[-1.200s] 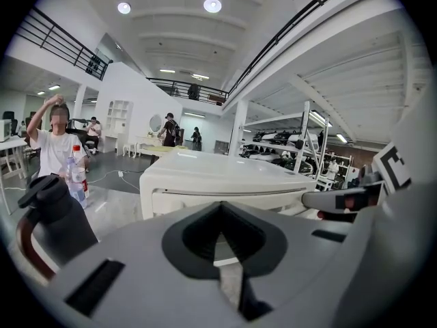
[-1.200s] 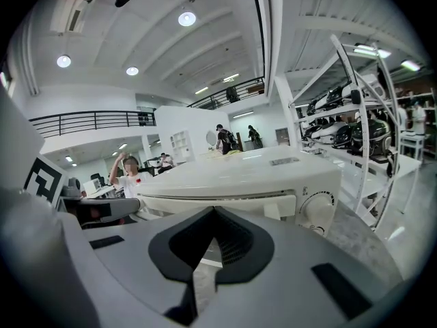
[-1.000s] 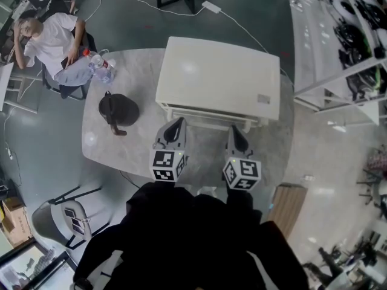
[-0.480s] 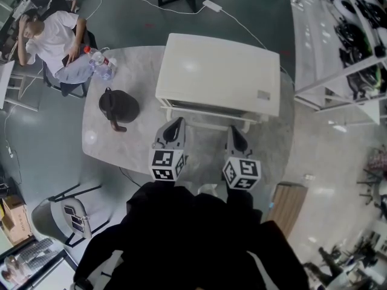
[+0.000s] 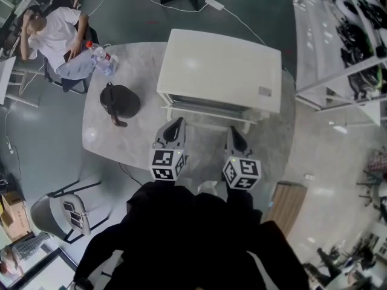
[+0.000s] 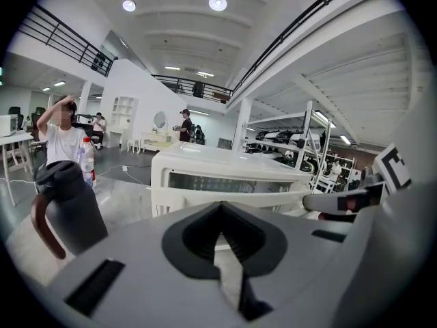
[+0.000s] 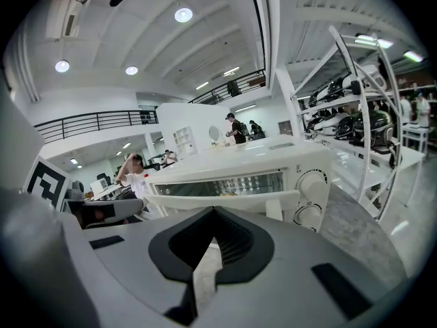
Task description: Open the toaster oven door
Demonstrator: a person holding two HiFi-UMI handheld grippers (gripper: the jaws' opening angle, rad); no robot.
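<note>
- The toaster oven (image 5: pixel 221 68) stands on the far half of the grey bench (image 5: pixel 118 145), its front facing the person who holds the grippers.
- Its glass door (image 7: pixel 218 184) is shut, with the white handle (image 7: pixel 263 199) lying across the front just below the glass and two knobs (image 7: pixel 313 182) at the right.
- The left gripper (image 5: pixel 176 121) hovers just short of the oven front, its jaws closed together on nothing.
- The right gripper (image 5: pixel 232 129) is beside it, also near the handle, its jaws likewise closed and empty.
- A dark jug (image 5: pixel 119 100) sits on the bench left of the oven, and a water bottle (image 5: pixel 100 59) stands at the far left edge.
- A seated person (image 5: pixel 54 35) is beyond that corner.
</note>
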